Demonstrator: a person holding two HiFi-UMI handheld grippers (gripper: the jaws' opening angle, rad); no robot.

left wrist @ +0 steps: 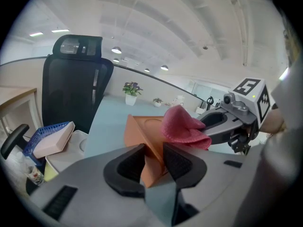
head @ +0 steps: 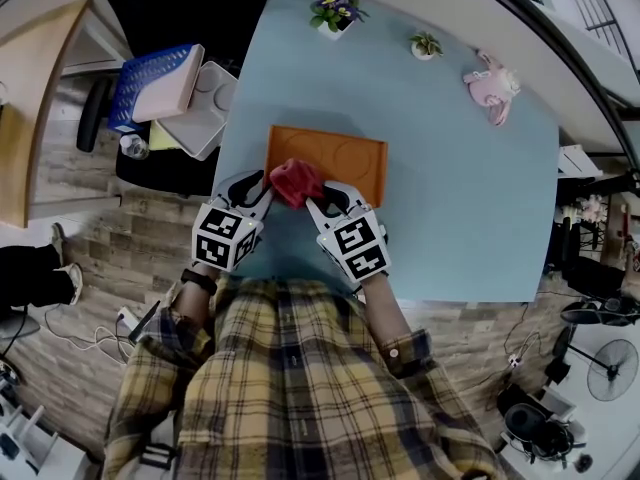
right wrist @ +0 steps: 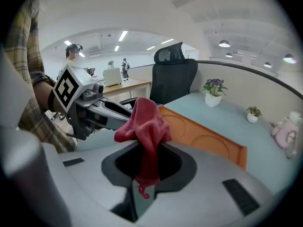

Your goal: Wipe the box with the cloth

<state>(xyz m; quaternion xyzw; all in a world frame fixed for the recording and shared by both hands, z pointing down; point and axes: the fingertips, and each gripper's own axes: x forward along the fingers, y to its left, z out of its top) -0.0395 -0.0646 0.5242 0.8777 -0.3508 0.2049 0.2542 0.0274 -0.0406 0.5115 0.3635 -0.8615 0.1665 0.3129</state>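
Two grippers in play: left gripper [left wrist: 154, 157] is clamped on the near corner of the box [head: 345, 156], which sits on the table [head: 450, 208]. Right gripper [right wrist: 147, 161] pinches the red cloth [right wrist: 144, 119], bunched just over the box's near edge. Beyond the box stands a flower pot [head: 336, 13].

Light-blue table [head: 450, 208] carries orange box [head: 345, 154], flowering plant [head: 336, 11], small plant [head: 426, 45], pink toy [head: 491, 86].
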